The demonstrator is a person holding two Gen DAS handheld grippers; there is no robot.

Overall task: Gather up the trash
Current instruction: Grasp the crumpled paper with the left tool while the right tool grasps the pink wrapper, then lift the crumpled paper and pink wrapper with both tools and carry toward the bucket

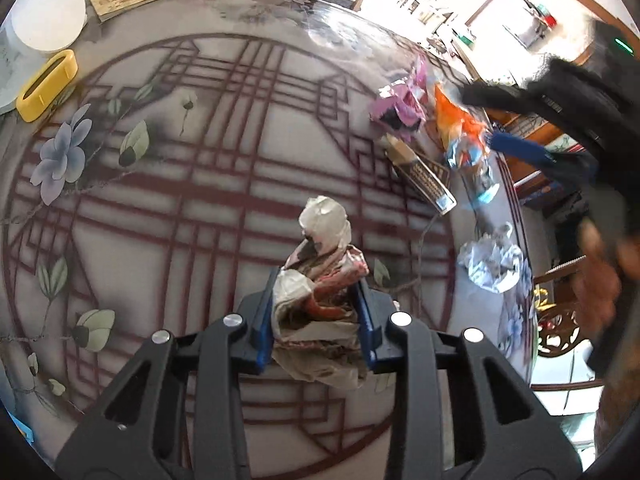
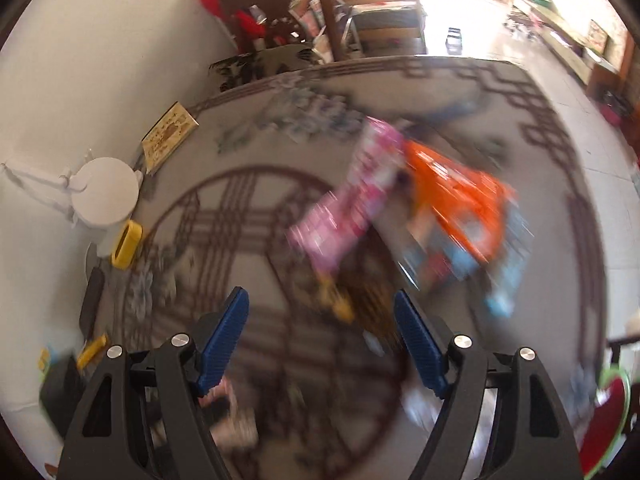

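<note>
Trash is what the job turns on, and one piece, a crumpled beige and reddish wrapper [image 1: 320, 276], sits clamped between the blue pads of the left gripper [image 1: 318, 320], held above the patterned table [image 1: 160, 184]; most of the wad sticks out past the fingers, so a loose fold could slip free if the grip slackens or the hand swings fast. Further out on the table lie a pink wrapper [image 1: 398, 104], an orange and blue packet [image 1: 460, 136], a dark flat sachet [image 1: 424, 180] and a crumpled white tissue [image 1: 492, 260], the tissue and the packet close to the table's edge, where a careless nudge would probably send them to the floor. The right gripper [image 2: 322, 340] hangs over the pink and orange pieces with its jaws wide apart and nothing between them; its view is heavily blurred, and a fast approach might scatter the light wrappers rather than pinch one. No bin or bag for the trash shows in either view. The only vessels are a white lidded container [image 1: 48, 12] and a hollow yellow holder [image 1: 46, 84] at the far side, contents hidden or, for the holder, seemingly none.
</note>
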